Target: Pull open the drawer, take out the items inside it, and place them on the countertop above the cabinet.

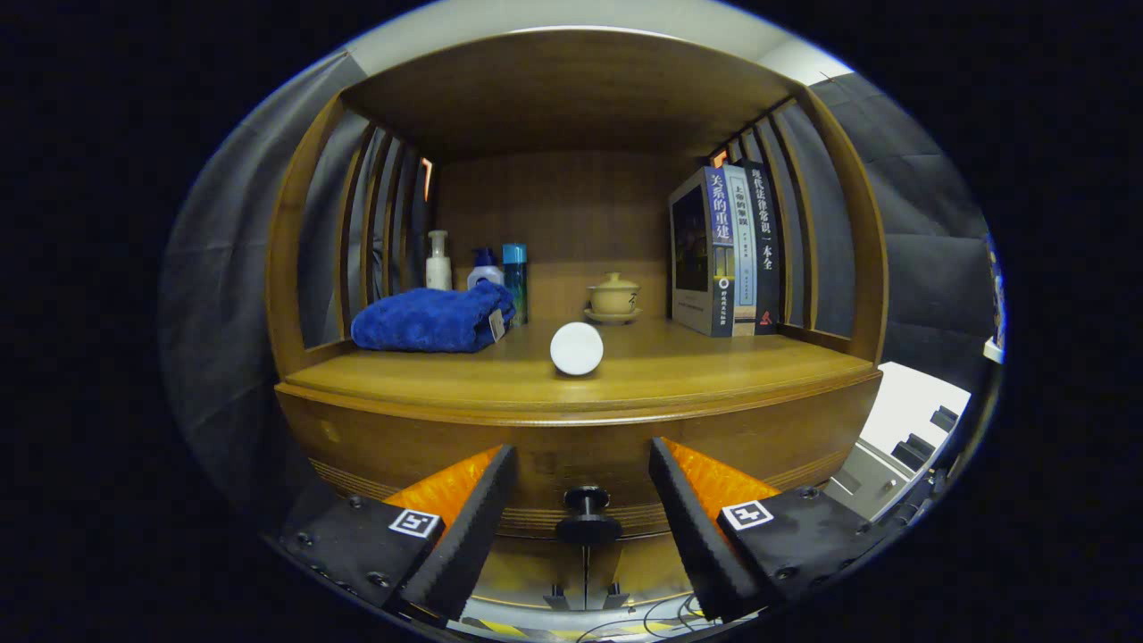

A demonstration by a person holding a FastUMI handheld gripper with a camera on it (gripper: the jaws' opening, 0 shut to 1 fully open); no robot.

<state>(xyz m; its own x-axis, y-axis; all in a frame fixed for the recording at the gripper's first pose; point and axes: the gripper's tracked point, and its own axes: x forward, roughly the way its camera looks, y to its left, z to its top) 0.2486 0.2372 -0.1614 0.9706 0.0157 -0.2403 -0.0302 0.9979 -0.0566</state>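
Note:
A wooden cabinet faces me, its drawer front [571, 451] closed flush under the countertop [714, 371]. A dark round knob [587, 515] sticks out of the drawer front, low and centred. My gripper [582, 464] is open, its two fingers spread to either side of the knob and not touching it. The knob sits between the fingertips, a little ahead of them. The drawer's contents are hidden.
On the countertop lie a folded blue towel [433, 319], three bottles [482, 272] behind it, a white round object [576, 348] near the front edge, a lidded tea cup on a saucer [613, 297] and upright books [728, 254]. Slatted wooden sides and a roof enclose the shelf.

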